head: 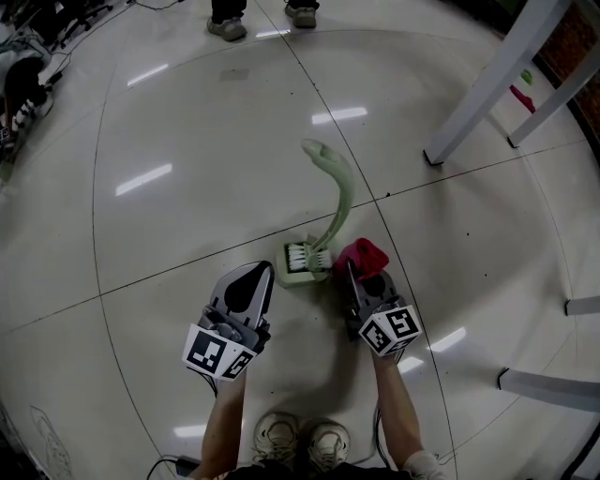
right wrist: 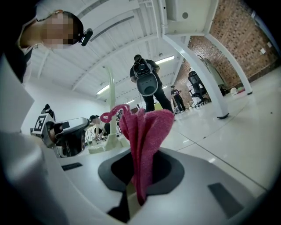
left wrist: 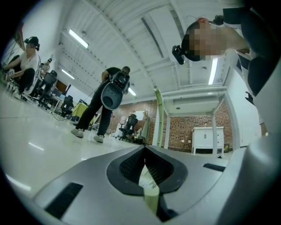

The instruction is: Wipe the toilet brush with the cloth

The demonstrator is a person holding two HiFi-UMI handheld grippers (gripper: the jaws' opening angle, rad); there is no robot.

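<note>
A pale green toilet brush [head: 336, 202] with a curved handle stands in its square holder [head: 302, 263] on the shiny floor. My left gripper [head: 263, 272] is shut, its tips just left of the holder. In the left gripper view the gripper [left wrist: 145, 161] shows nothing gripped, and the brush handle [left wrist: 159, 117] rises beyond it. My right gripper [head: 356, 274] is shut on a red-pink cloth [head: 362, 254], which sits right beside the holder. In the right gripper view the cloth [right wrist: 142, 132] stands bunched up out of the gripper [right wrist: 137, 176], with the brush handle [right wrist: 110, 103] behind it to the left.
White table legs [head: 489, 82] slant down at the upper right. Another person's shoes [head: 228, 28] stand at the top edge. A grey frame foot [head: 548, 386] lies at the lower right. My own shoes [head: 302, 437] are at the bottom. Cables lie at the upper left.
</note>
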